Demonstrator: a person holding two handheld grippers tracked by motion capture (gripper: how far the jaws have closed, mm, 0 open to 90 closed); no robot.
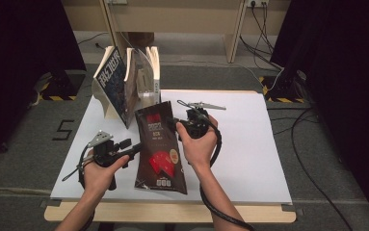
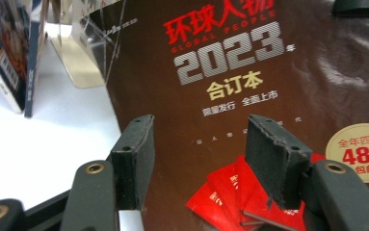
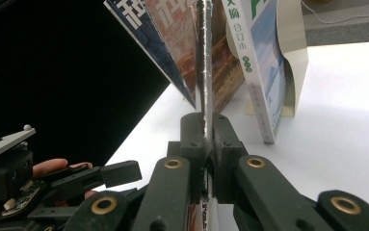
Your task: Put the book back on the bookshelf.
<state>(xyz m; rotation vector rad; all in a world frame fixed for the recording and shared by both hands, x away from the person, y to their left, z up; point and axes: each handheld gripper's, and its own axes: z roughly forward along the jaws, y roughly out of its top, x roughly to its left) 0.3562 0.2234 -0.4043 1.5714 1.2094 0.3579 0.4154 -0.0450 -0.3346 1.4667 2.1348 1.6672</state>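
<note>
I see a white counter (image 1: 249, 144) on a wooden base, grey carpet around it, dark curtains at both sides. Books (image 1: 124, 82) lean in a stand at the far left corner. The brown magazine (image 1: 160, 149) reads "环球人物 GLOBAL PEOPLE 2023 合订本", with a round "480" sticker. My right hand-held gripper (image 1: 179, 126) pinches its upper right edge, jaws pressed tight on the thin spine. My left hand-held gripper (image 1: 136, 148) sits spread just beside its left edge, the cover beyond the jaws.
</note>
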